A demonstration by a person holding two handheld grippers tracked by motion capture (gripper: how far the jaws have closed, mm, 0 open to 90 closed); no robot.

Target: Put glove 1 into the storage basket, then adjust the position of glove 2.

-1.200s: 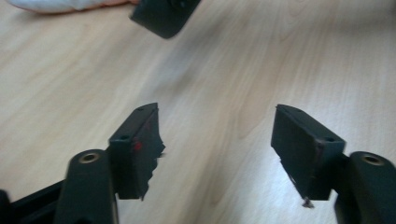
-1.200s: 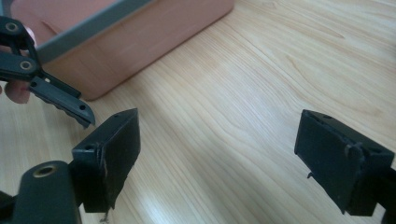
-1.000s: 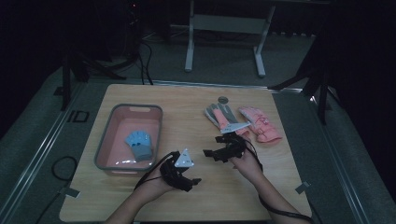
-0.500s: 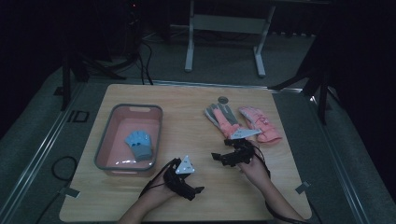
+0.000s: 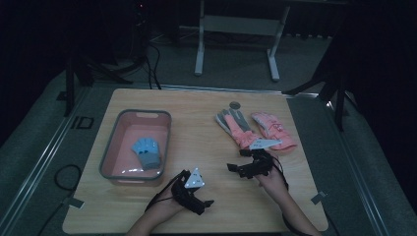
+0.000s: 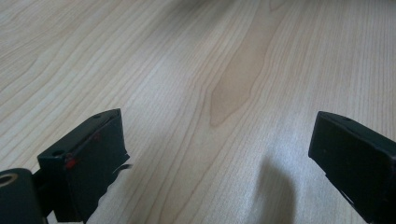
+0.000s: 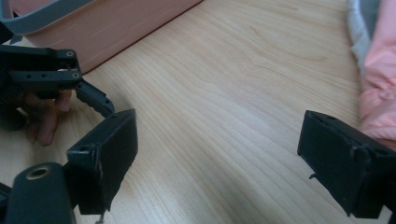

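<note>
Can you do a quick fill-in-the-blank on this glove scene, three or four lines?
1. The blue glove lies inside the pink ____.
2. The two pink gloves lie on the bare ____, beyond the right gripper.
3. The left gripper has its jaws ____, with nothing but wood between them.
4. The number of gloves outside the bin is ____.

Missing words: bin; table; open; two

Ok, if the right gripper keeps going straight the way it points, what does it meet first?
Probably the left gripper and the hand holding it; beyond them stands the pink tub. The right gripper is open over bare table, though depth is hard to judge.
</note>
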